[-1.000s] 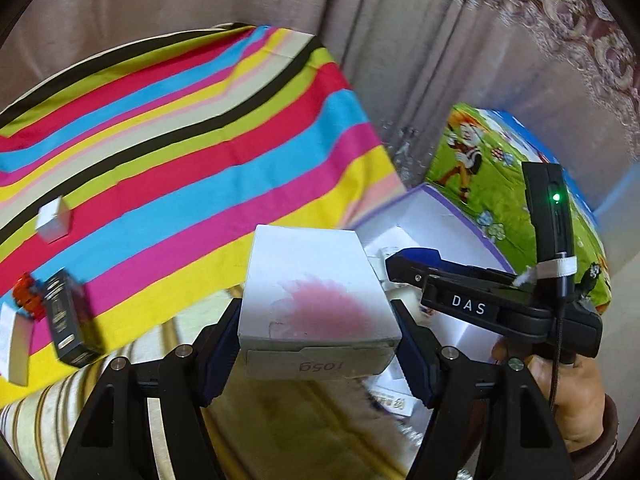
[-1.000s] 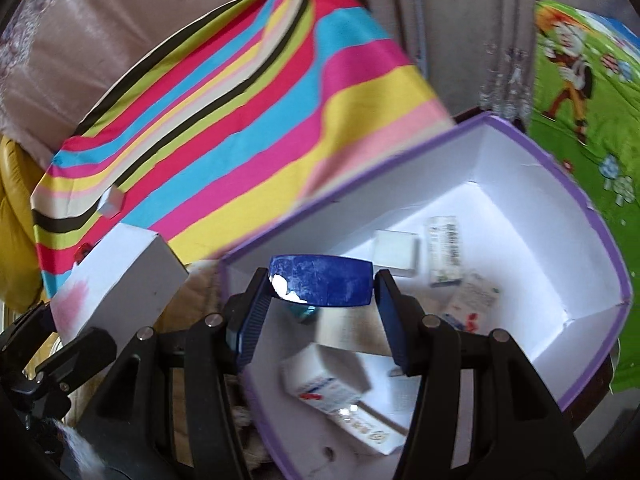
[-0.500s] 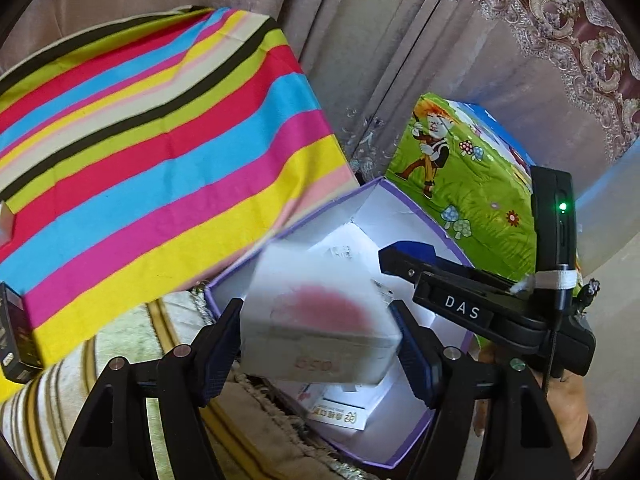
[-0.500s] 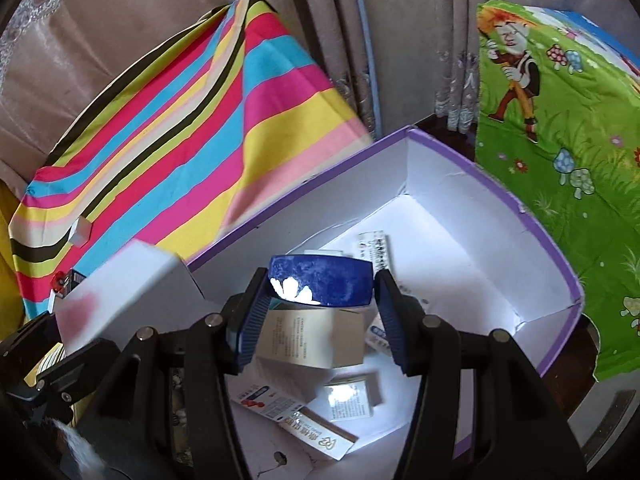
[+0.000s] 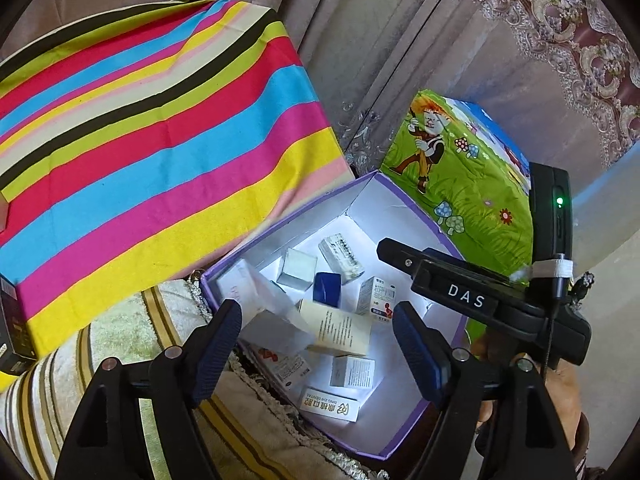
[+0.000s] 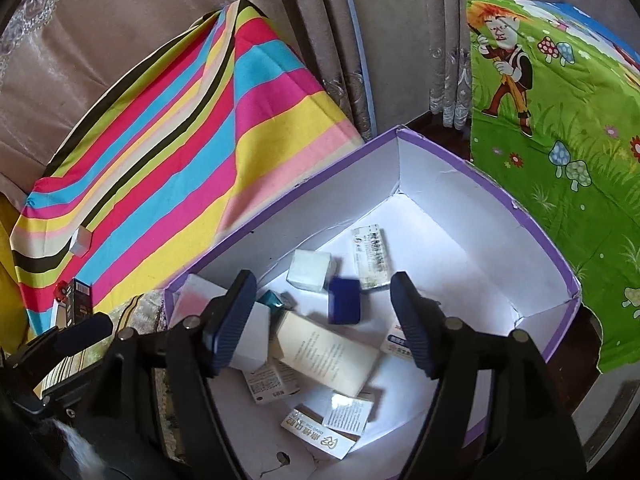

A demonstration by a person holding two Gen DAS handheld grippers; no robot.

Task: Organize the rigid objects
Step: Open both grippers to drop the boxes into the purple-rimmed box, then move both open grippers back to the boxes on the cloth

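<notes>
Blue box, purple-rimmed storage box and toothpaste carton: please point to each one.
blue box [image 6: 345, 301], right wrist view, its top face
purple-rimmed storage box [image 6: 516, 204], right wrist view, its rim
toothpaste carton [image 5: 330, 409], left wrist view, its printed face

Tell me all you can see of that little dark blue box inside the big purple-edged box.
The blue box is small, rectangular and solid dark blue, with smooth faces and rounded corners; it looks like card or plastic, slightly blurred. It sits inside the storage box, on the white floor near the middle. A white cube lies just beyond it, a printed white carton to one side and a cream carton nearer the camera. Neither tool touches it; exact contact with its neighbours is unclear.
</notes>
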